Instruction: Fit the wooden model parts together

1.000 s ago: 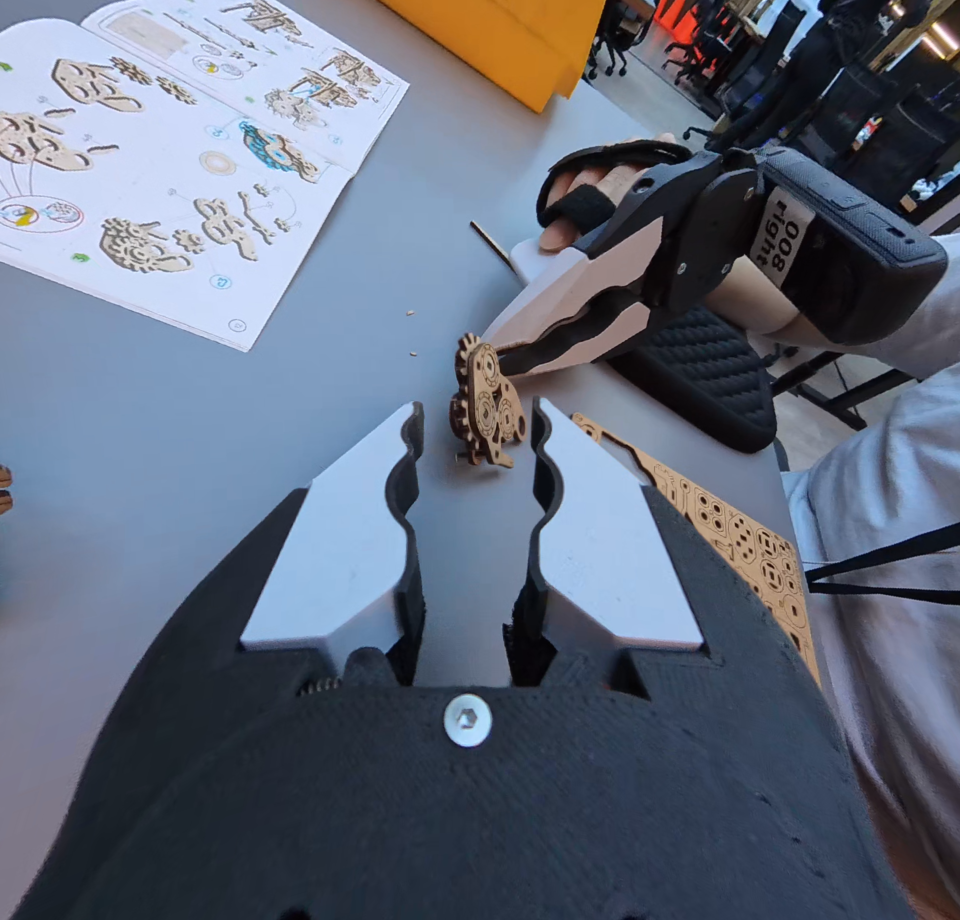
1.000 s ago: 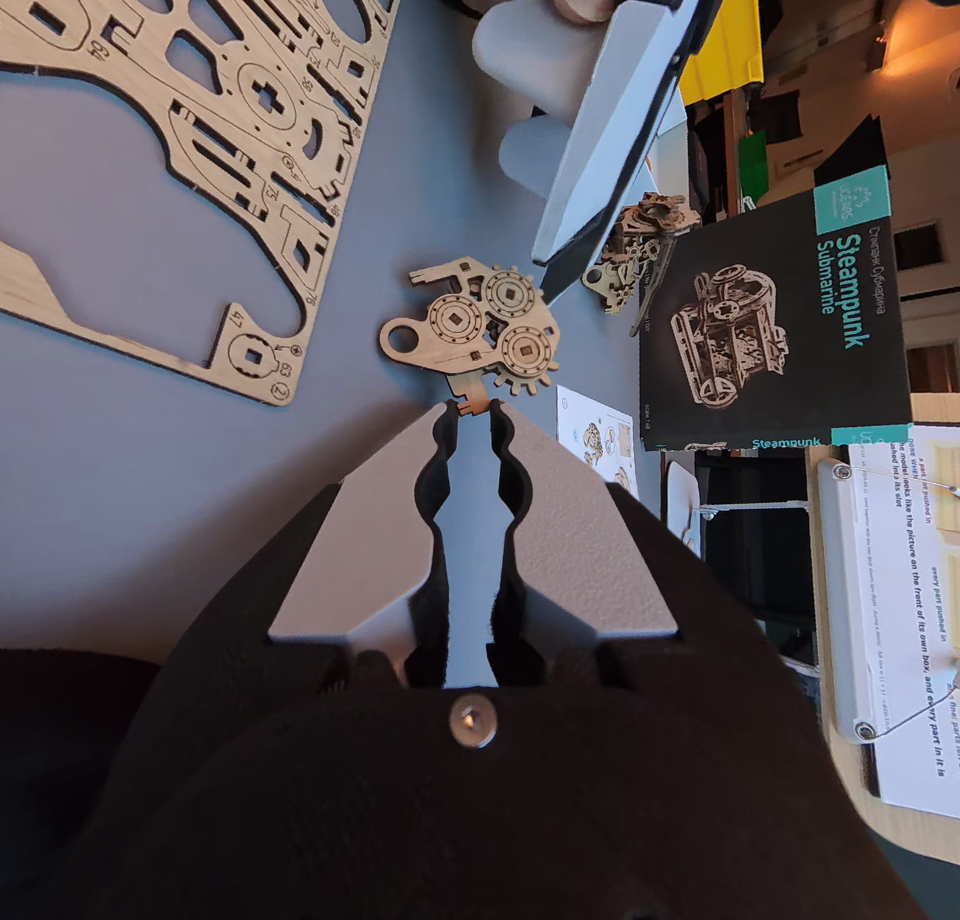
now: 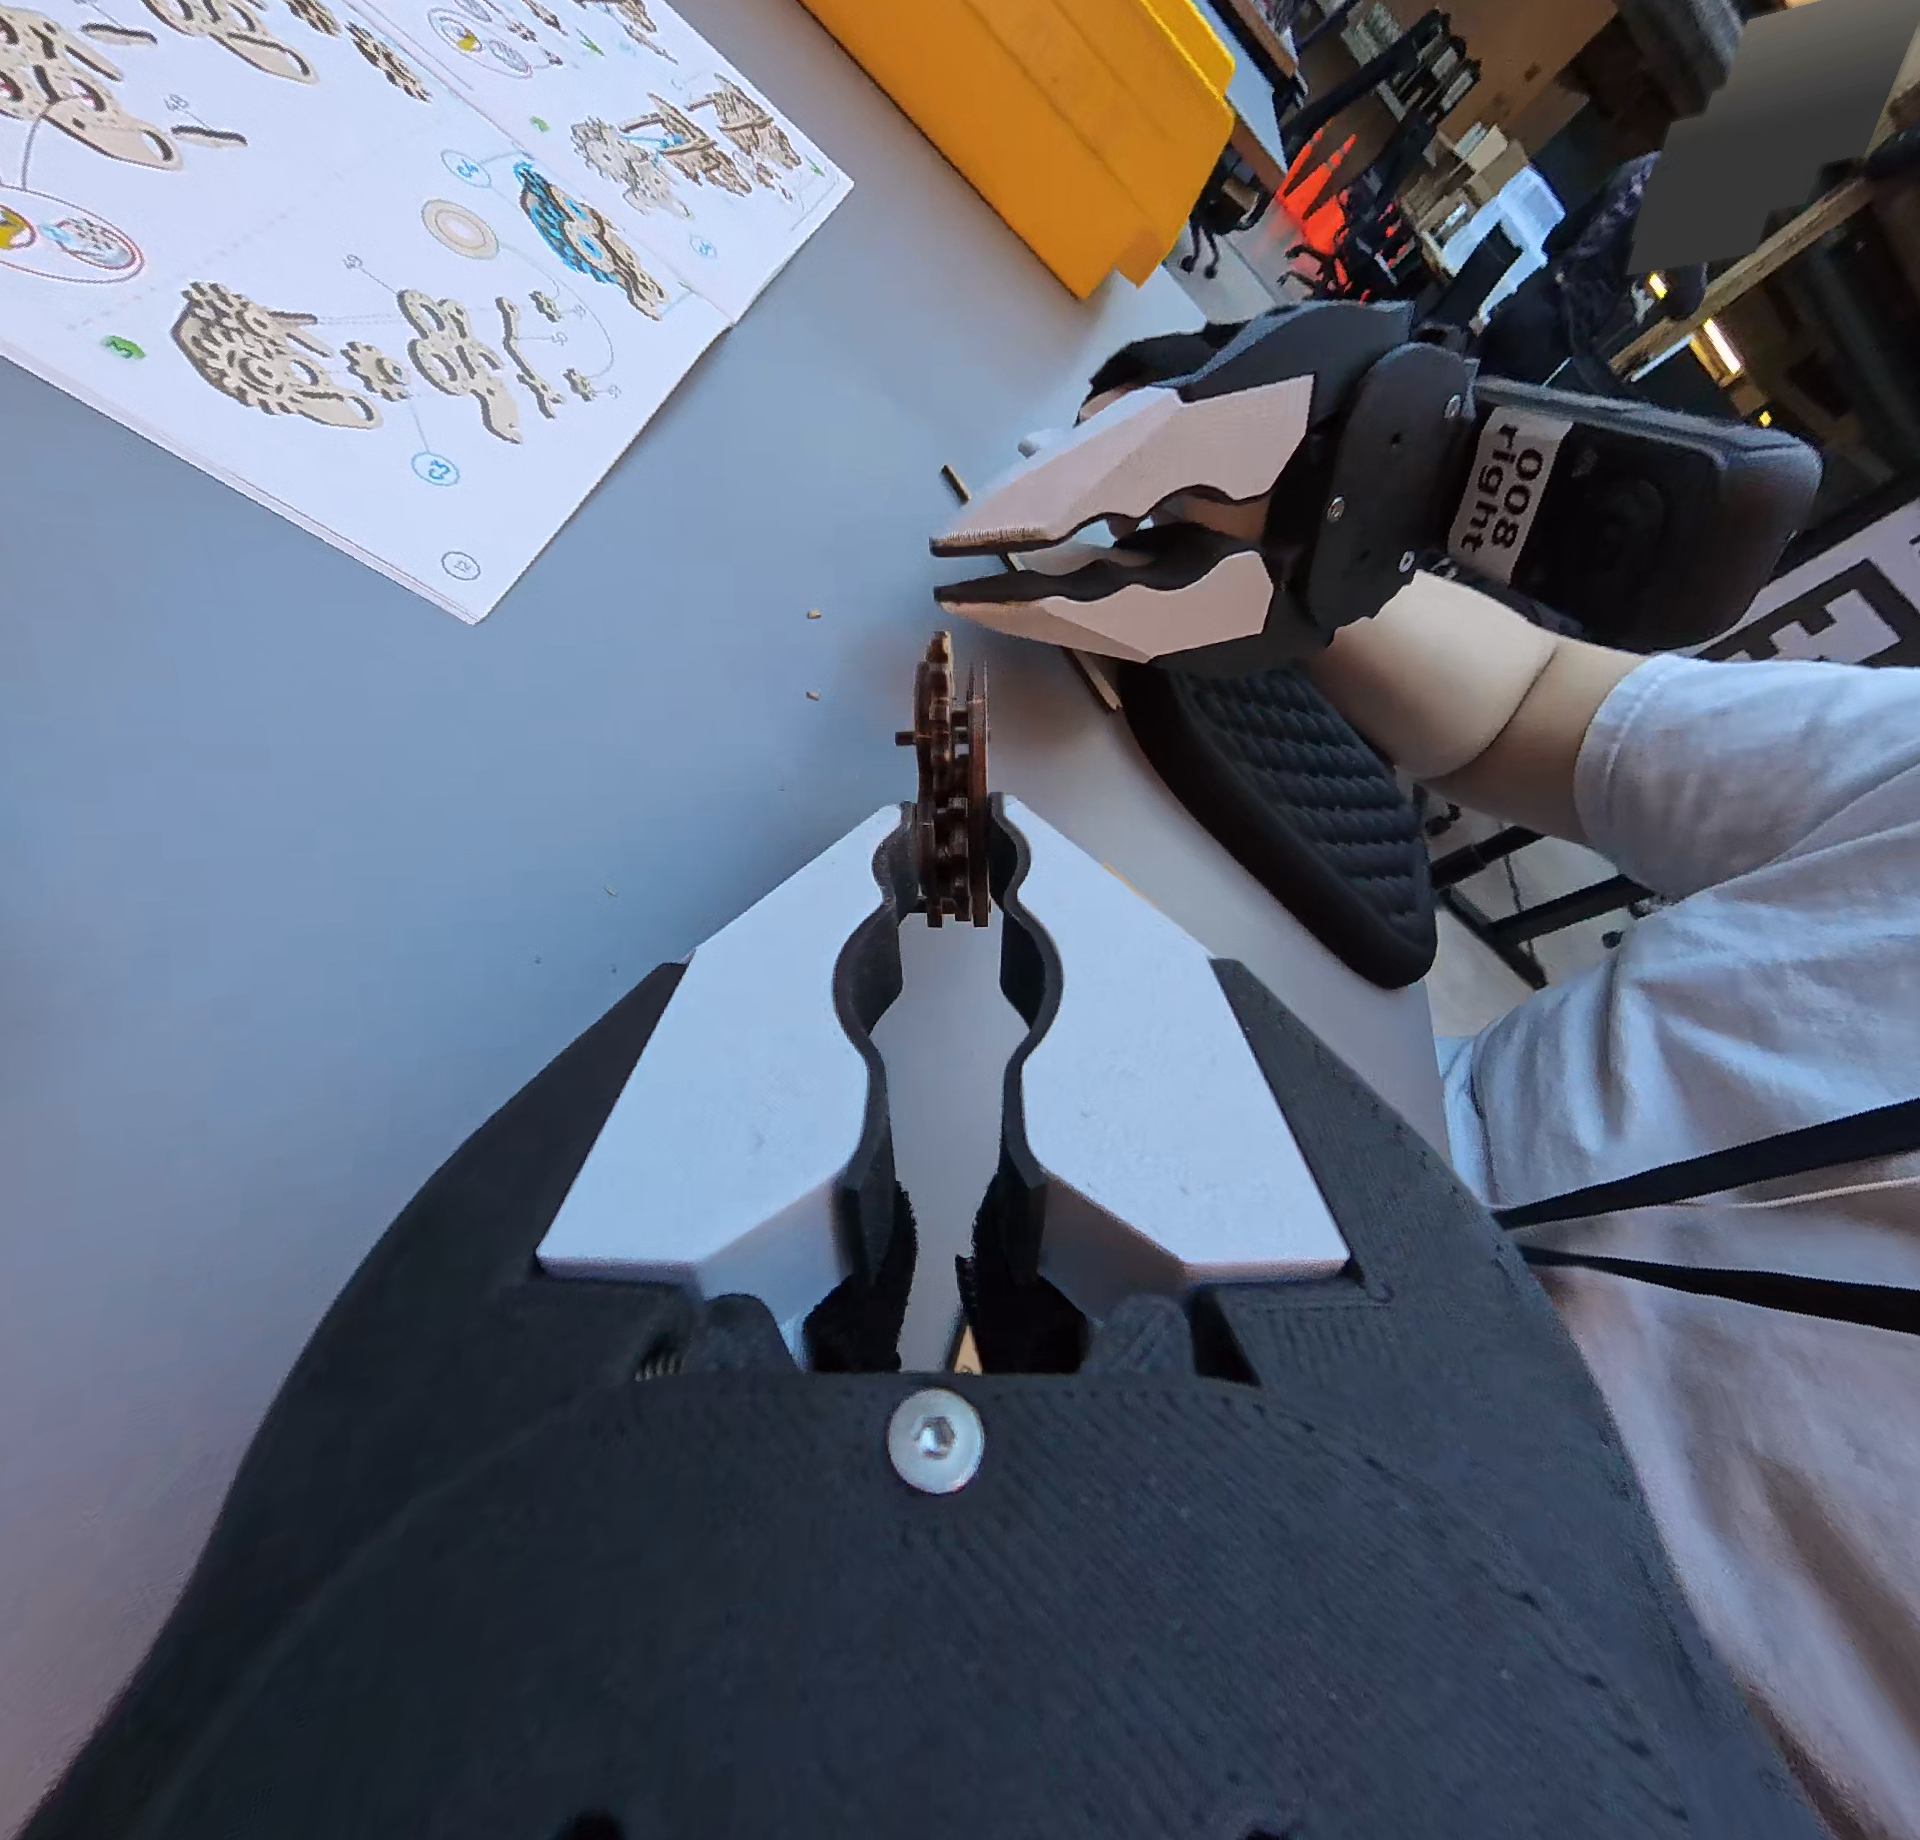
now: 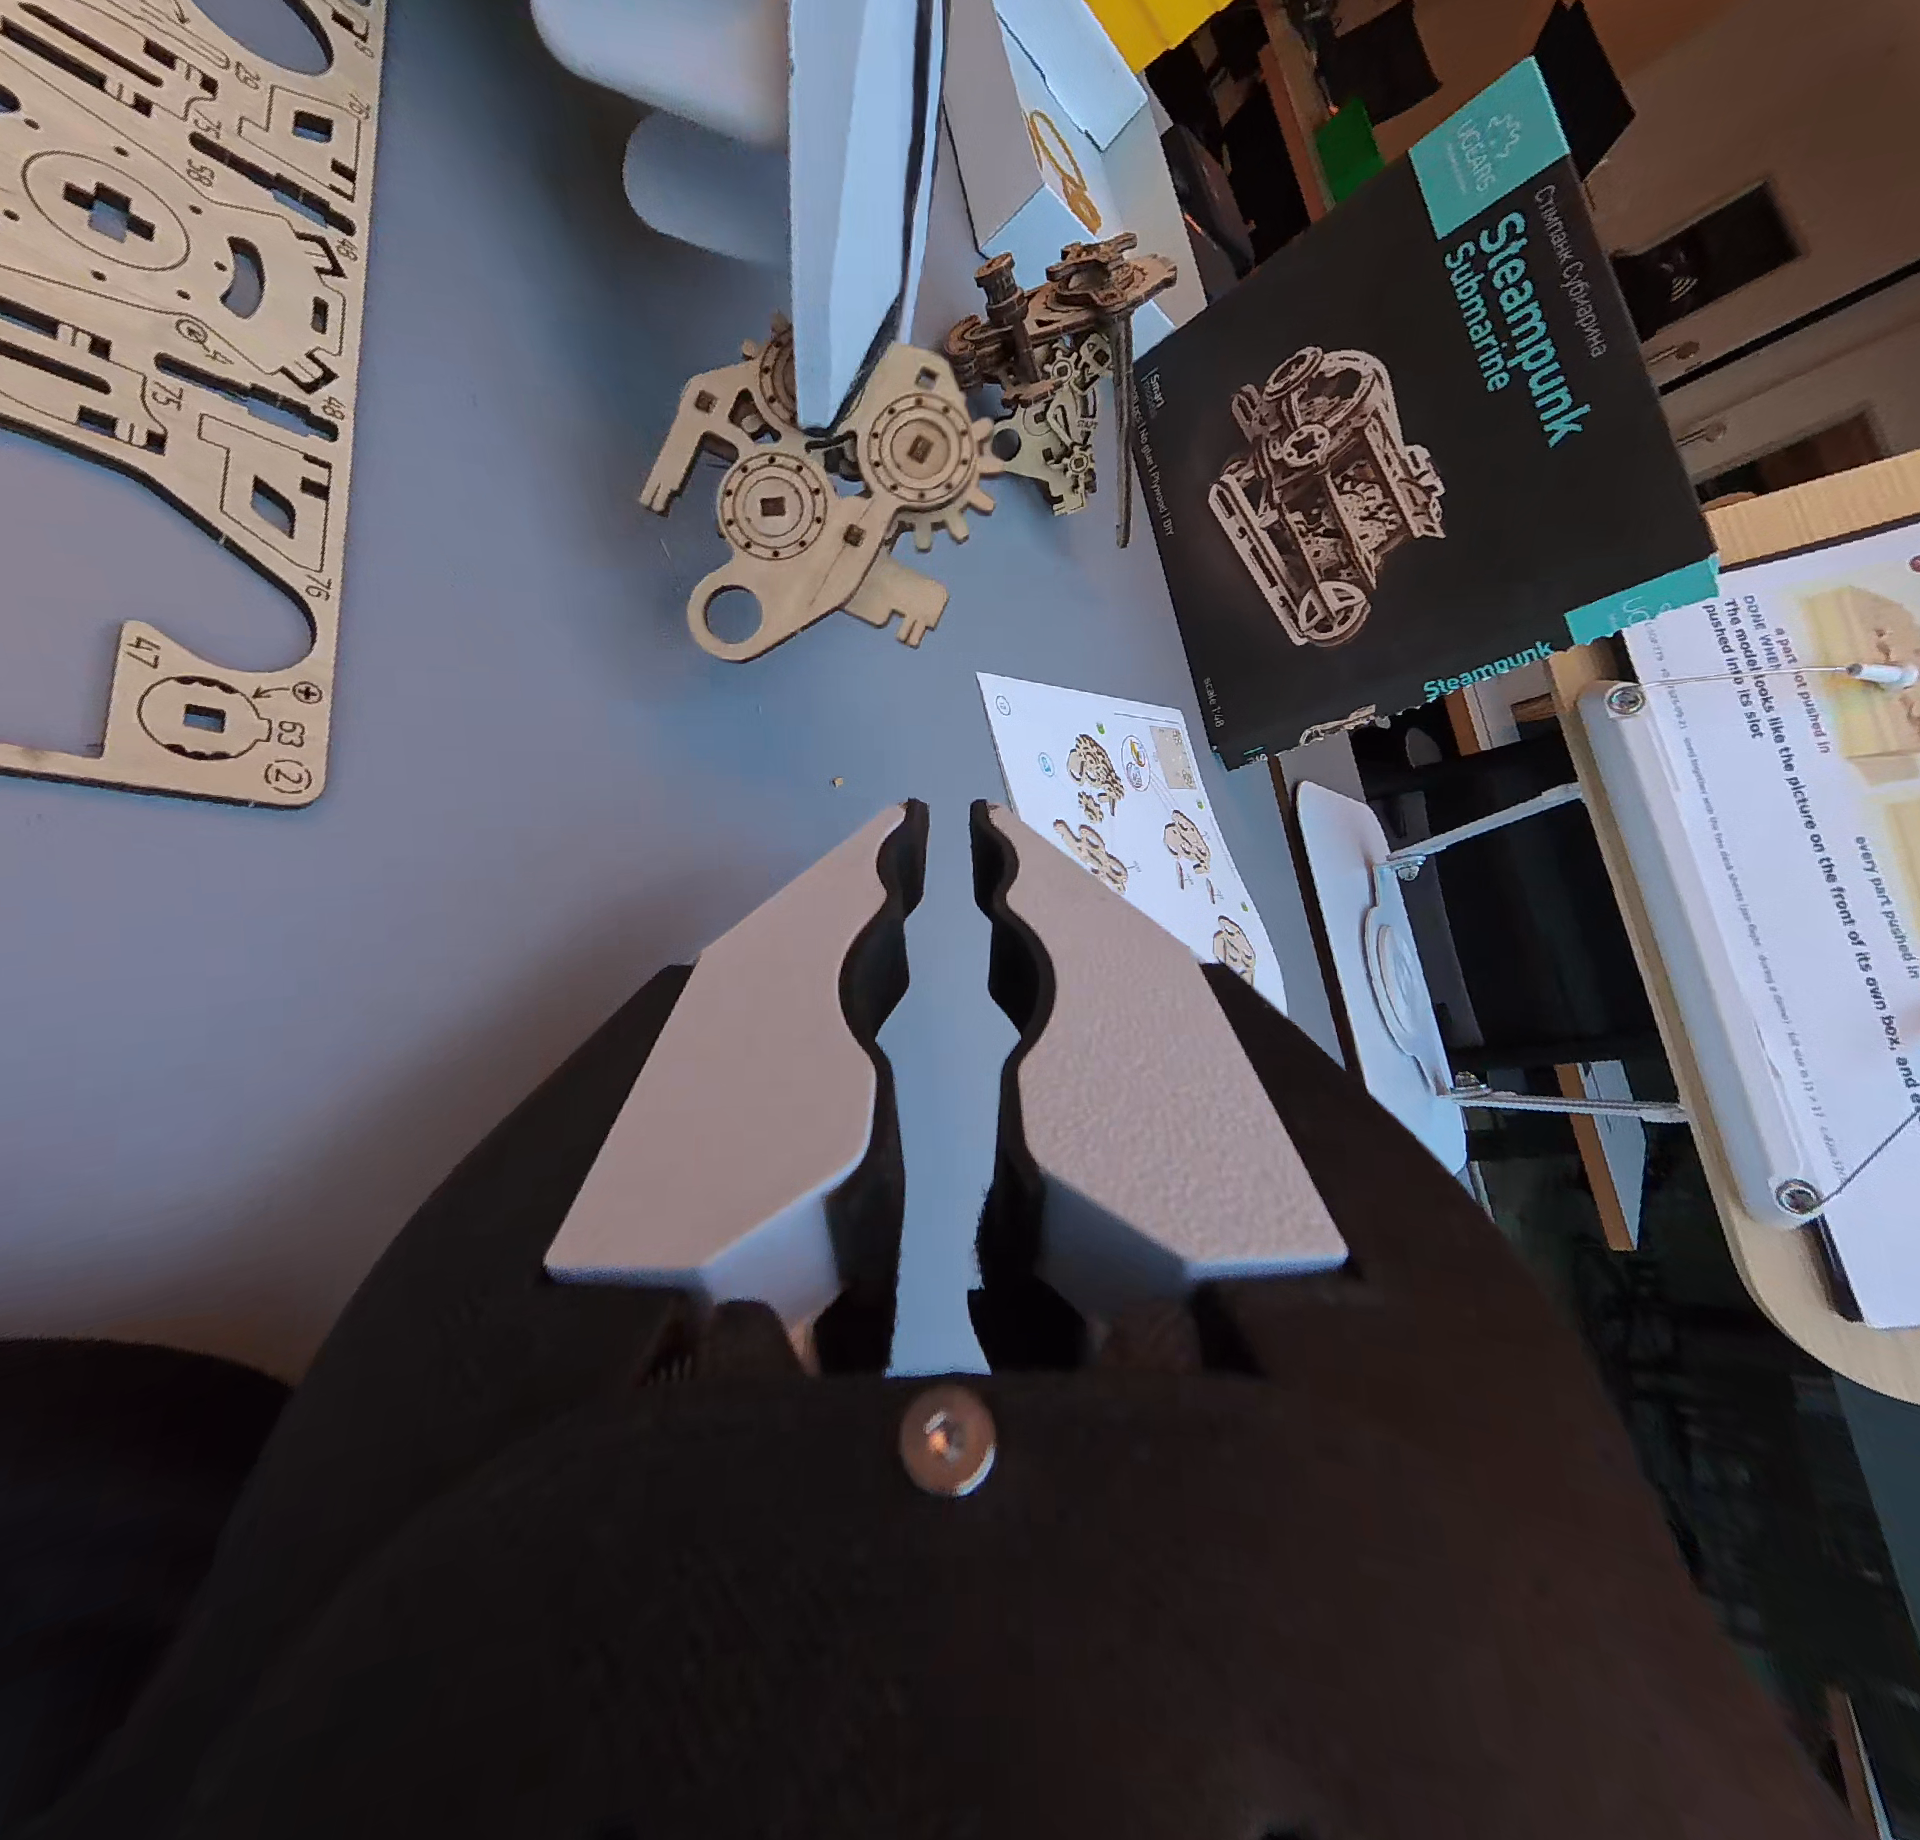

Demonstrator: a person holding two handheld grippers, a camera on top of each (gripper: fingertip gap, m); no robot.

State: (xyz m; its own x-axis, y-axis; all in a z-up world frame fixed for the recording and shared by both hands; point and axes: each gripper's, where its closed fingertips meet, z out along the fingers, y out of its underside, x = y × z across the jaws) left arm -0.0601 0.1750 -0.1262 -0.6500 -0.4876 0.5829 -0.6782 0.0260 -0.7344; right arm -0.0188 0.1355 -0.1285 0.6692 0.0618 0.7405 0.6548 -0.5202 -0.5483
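A flat wooden gear assembly (image 4: 790, 523) with three gears is gripped by my left gripper (image 3: 948, 819), which is shut on it. In the left wrist view the assembly (image 3: 948, 741) shows edge-on between the fingertips, held over the grey table (image 3: 312, 959). In the right wrist view the left gripper (image 4: 831, 419) comes down onto the assembly from above. My right gripper (image 4: 945, 808) is slightly open and empty, a short way back from the assembly. It also shows in the left wrist view (image 3: 940, 569), just beyond the assembly.
A wooden parts sheet (image 4: 177, 336) lies at the left. A partly built model piece (image 4: 1049, 367) sits by the black kit box (image 4: 1423, 408). An instruction booklet (image 3: 364, 232), a yellow bin (image 3: 1018, 76) and a black textured pad (image 3: 1299, 814) are on the table. The grippers' ends are close to 7 cm from one another.
My left gripper has closed on the gear assembly and turned it edge-on. My right gripper has let go of the assembly's tab and drawn back.
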